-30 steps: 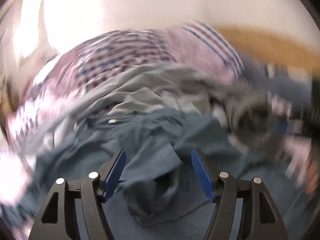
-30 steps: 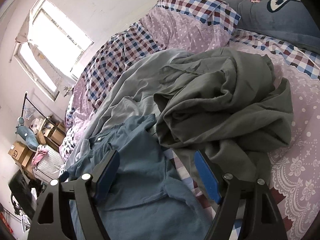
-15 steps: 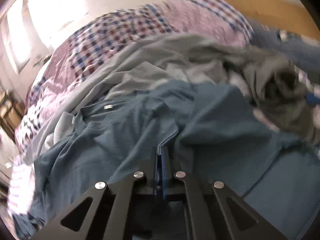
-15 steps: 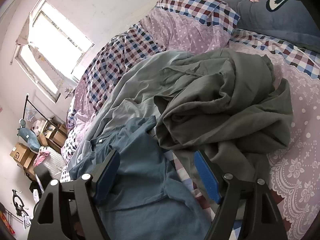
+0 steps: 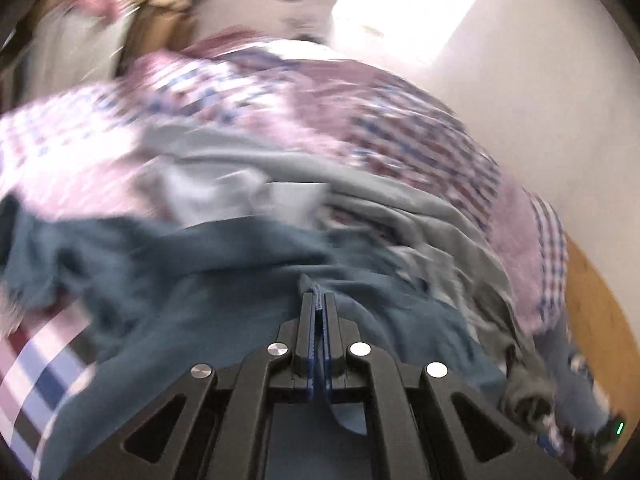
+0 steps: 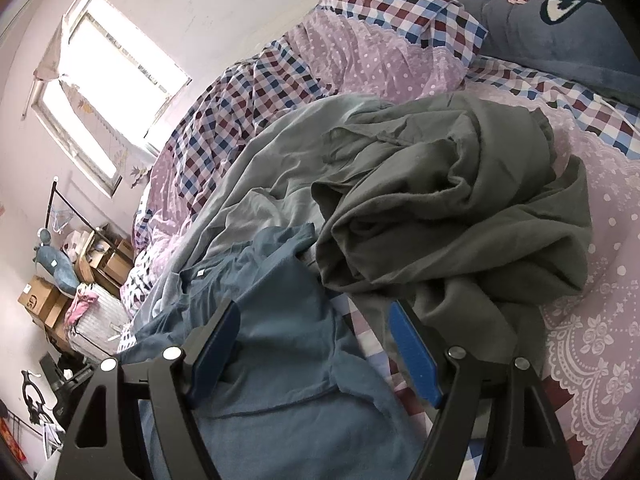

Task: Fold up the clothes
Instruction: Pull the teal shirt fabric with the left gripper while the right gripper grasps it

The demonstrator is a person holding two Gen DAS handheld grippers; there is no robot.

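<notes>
A blue-grey T-shirt [image 6: 276, 344] lies crumpled on the bed, with a small white label near its collar. My left gripper [image 5: 319, 300] is shut on a fold of this blue-grey T-shirt [image 5: 224, 280]; the cloth is pinched between the blue pads, and the view is motion-blurred. My right gripper [image 6: 312, 320] hangs open above the T-shirt's right part, nothing between its fingers. A dark grey garment [image 6: 452, 208] is heaped to the right. A light grey garment [image 6: 256, 184] stretches behind both.
The checked and lilac dotted bedding [image 6: 248, 96] covers the bed, with a checked pillow [image 6: 400, 4] and a blue cushion [image 6: 560, 28] at the head. Cardboard boxes [image 6: 44, 300] and a white case [image 6: 96, 320] stand beside the bed at the left. A window [image 6: 108, 76] lights the wall.
My left gripper closed on a fold of the blue-grey T-shirt, then swung sideways and rolled, pulling the cloth along. The T-shirt shifted slightly in the right wrist view. The right gripper stayed still.
</notes>
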